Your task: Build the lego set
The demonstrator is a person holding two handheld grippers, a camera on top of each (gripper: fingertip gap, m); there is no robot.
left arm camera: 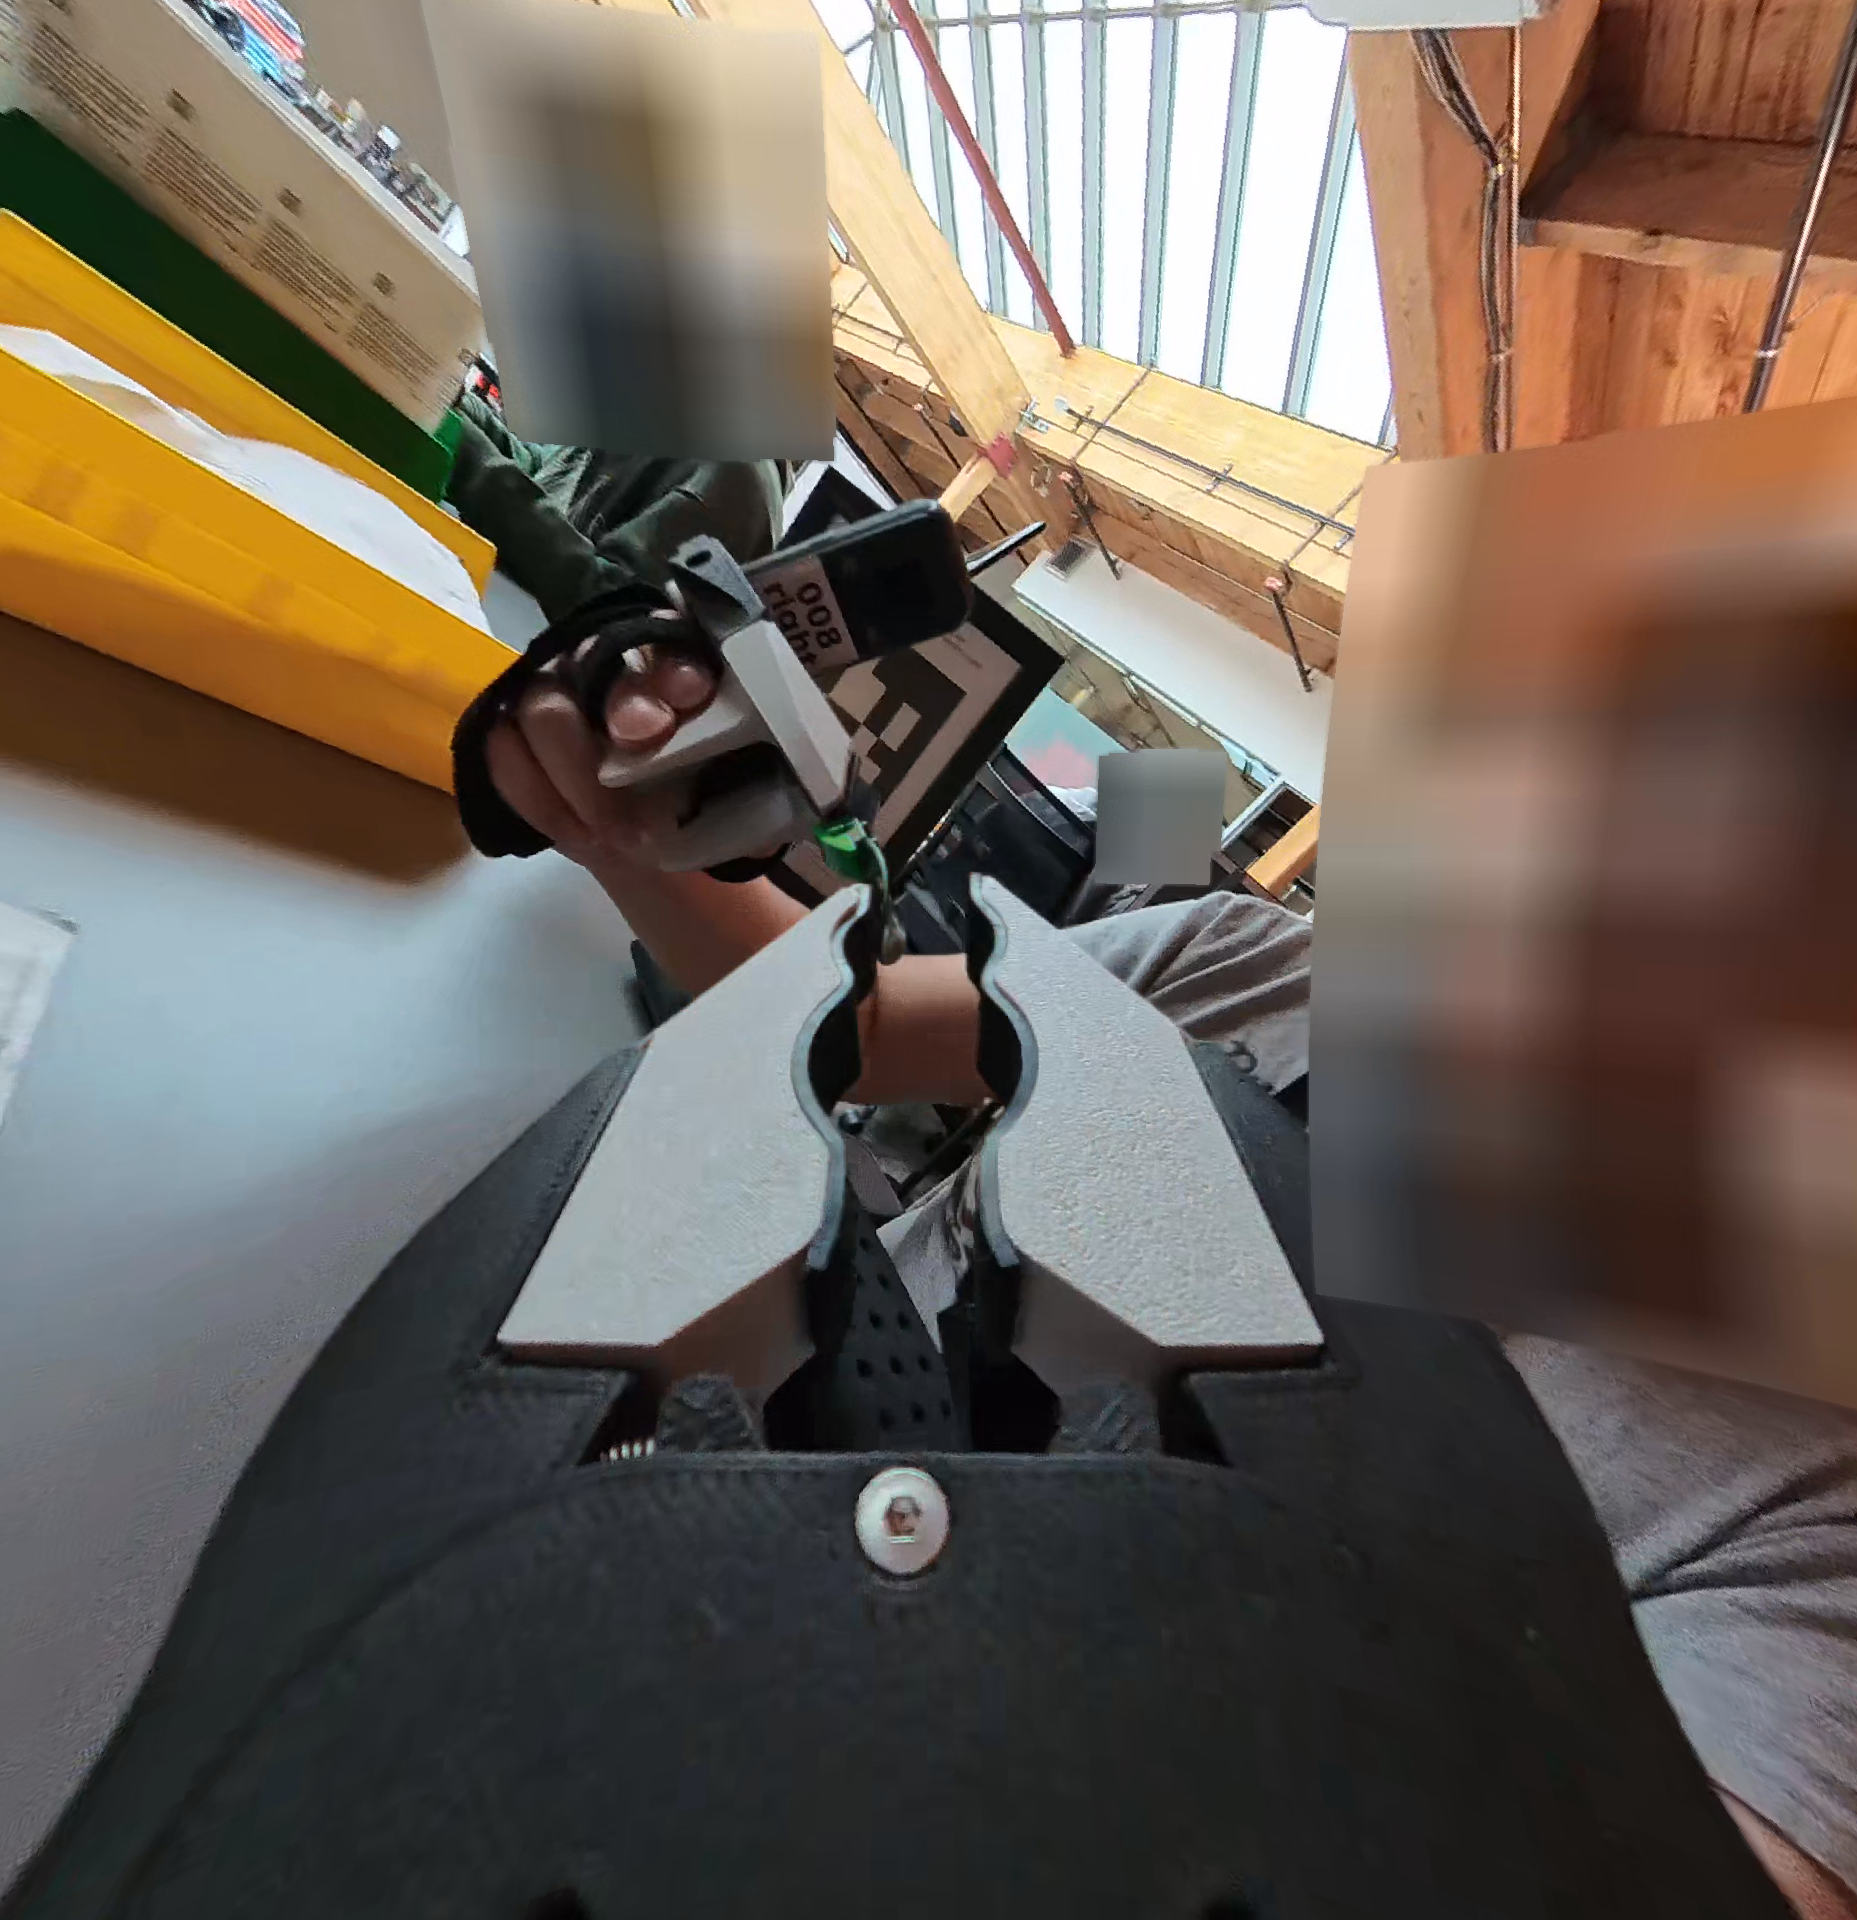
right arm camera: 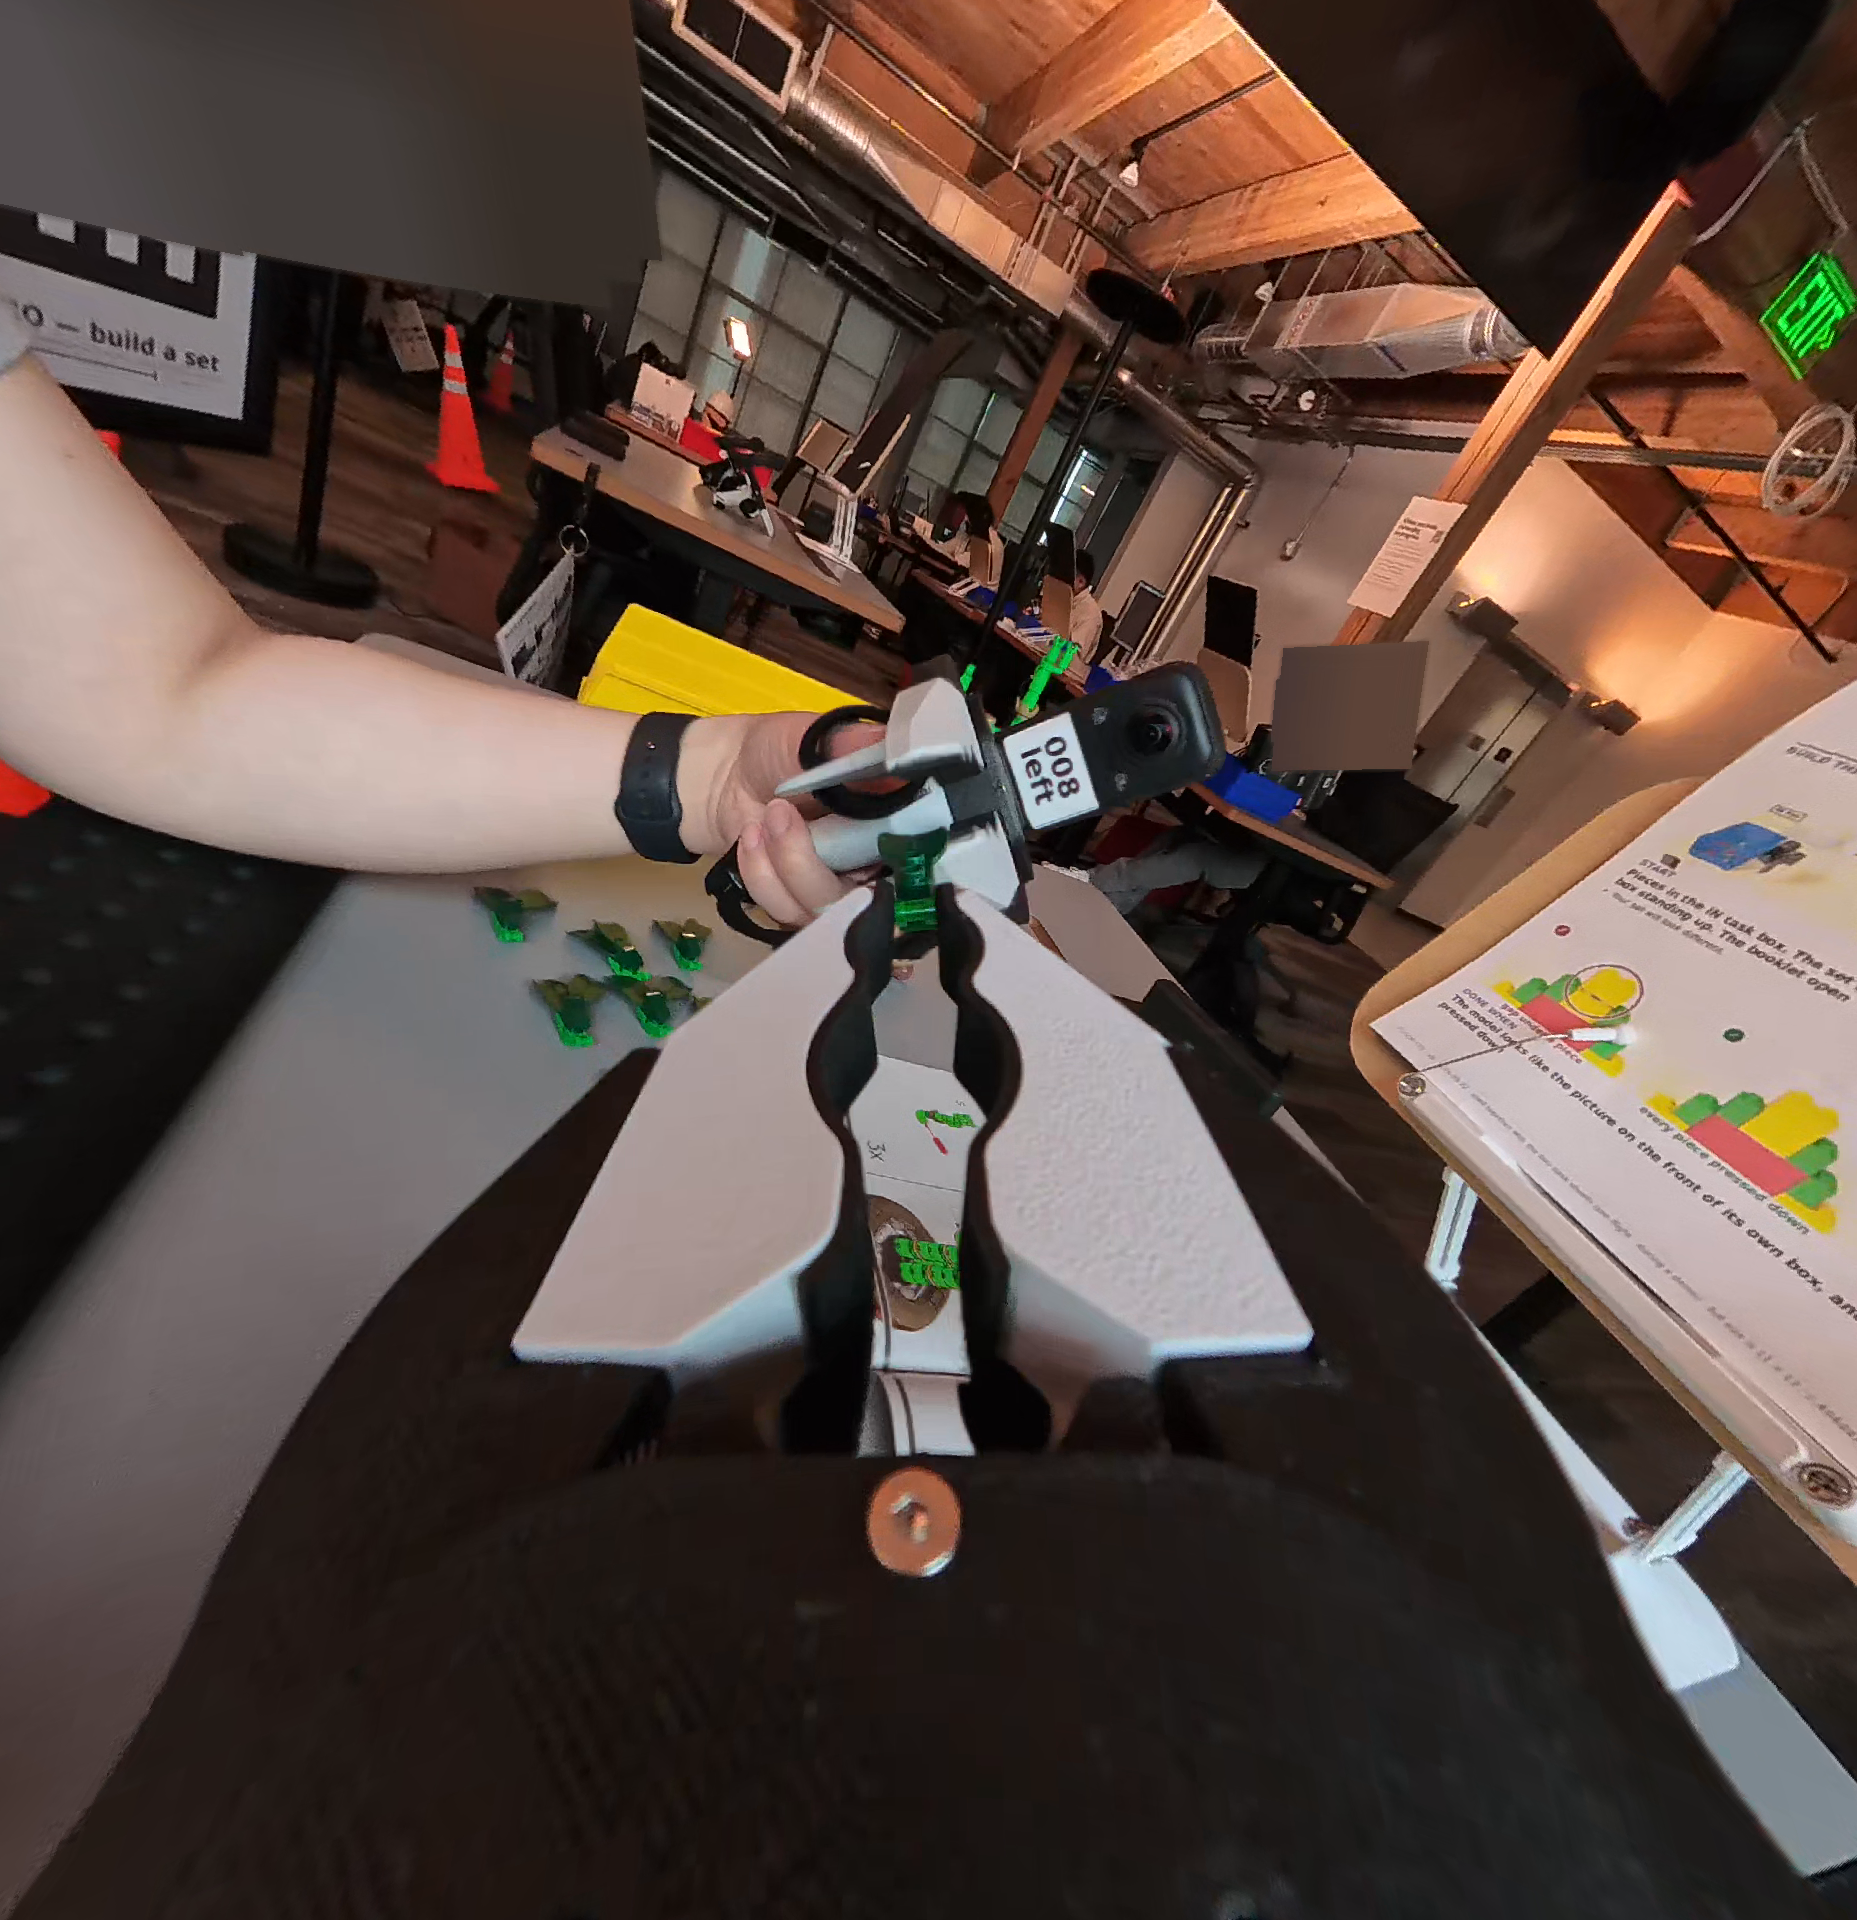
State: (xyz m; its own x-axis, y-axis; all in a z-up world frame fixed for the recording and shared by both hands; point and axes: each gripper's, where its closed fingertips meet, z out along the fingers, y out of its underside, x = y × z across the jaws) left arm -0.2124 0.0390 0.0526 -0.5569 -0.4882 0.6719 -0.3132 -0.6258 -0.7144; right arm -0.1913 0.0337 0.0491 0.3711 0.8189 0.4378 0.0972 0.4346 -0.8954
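Observation:
My right gripper [right arm camera: 916, 909] is shut on a small clear green lego piece [right arm camera: 916, 883] at its fingertips and holds it up in the air. My left gripper [left arm camera: 922, 899] faces it, jaws a little apart with nothing between them; its left fingertip is next to the green piece [left arm camera: 846, 840]. The right gripper [left arm camera: 799, 769] shows in the left wrist view, held by a gloved hand. The left gripper [right arm camera: 903, 821] shows in the right wrist view, touching the top of the piece. Several loose green pieces [right arm camera: 612, 945] lie on the white table [right arm camera: 332, 1143].
An open instruction booklet [right arm camera: 913, 1143] lies under my right gripper. A tilted instruction board [right arm camera: 1630, 1039] stands at the right. Yellow bins [left arm camera: 176, 520] sit along the table's far side, also seen in the right wrist view [right arm camera: 695, 665]. A person's arm [right arm camera: 280, 727] reaches across.

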